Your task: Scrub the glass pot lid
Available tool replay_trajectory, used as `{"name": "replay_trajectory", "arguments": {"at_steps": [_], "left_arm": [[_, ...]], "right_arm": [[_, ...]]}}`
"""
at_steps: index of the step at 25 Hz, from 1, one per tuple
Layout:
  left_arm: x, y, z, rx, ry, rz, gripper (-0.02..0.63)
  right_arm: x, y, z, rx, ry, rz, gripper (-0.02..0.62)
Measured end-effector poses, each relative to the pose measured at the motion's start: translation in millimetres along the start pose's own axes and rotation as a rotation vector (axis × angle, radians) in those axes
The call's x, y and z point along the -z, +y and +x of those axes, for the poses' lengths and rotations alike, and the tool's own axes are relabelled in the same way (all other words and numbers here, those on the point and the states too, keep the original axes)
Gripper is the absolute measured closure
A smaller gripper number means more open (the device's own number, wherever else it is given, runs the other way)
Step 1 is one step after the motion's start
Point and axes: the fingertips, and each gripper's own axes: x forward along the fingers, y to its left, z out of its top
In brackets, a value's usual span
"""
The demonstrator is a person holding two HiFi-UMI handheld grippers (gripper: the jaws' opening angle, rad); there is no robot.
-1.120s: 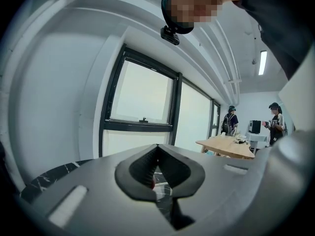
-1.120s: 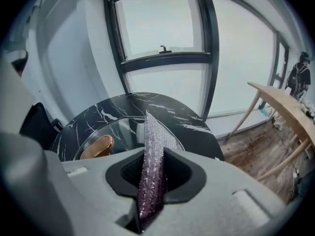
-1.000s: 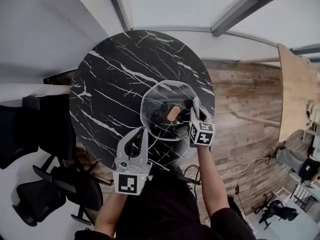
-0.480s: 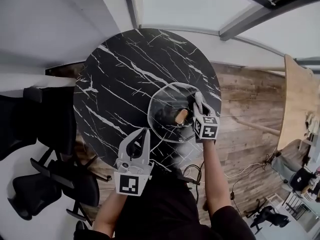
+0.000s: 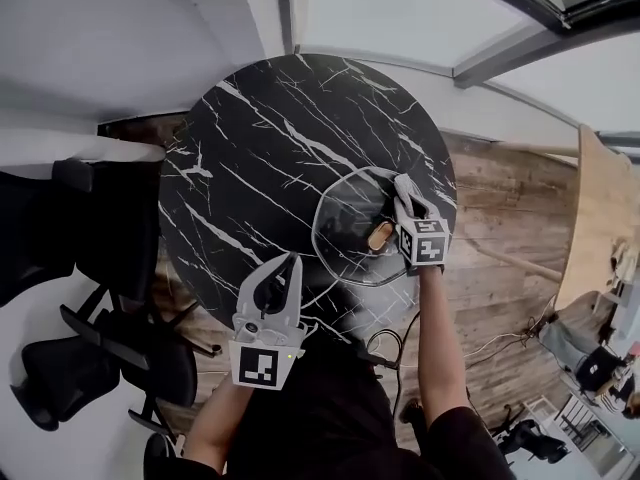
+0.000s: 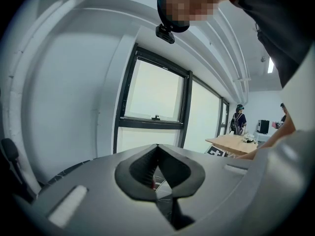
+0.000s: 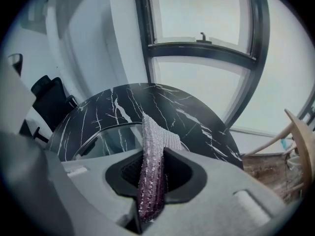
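Clear glass pot lid (image 5: 345, 230), wooden knob (image 5: 380, 235) up, lies flat on marble table (image 5: 260, 138).

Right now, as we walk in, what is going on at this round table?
A person holds two grippers. The right gripper is shut on a purple scrubbing cloth at the rim of the glass pot lid, which lies on the black marble table. The left gripper, shut and empty, hovers by the table's near edge, off the lid.
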Motion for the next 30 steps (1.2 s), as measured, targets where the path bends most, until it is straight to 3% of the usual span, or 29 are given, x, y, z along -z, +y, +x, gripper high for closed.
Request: {"name": "replay_trajectory", "arguments": {"at_steps": [11, 20, 30], "left_arm": [[3.1, 23.6, -16.0, -0.001, 0.018, 0.002, 0.603], [0.1, 49.8, -27.6, -0.020, 0.013, 0.006, 0.603], [-0.8, 60.9, -41.0, -0.033, 0.008, 0.007, 0.603]], "right_arm": [[-18.3, 36.7, 15.9, -0.146, 0.085, -0.115, 0.522], [-27.0, 69.3, 26.1, -0.188, 0.113, -0.307, 0.520], [-23.2, 127.7, 20.8, -0.320, 0.128, -0.509, 0.520]]}}
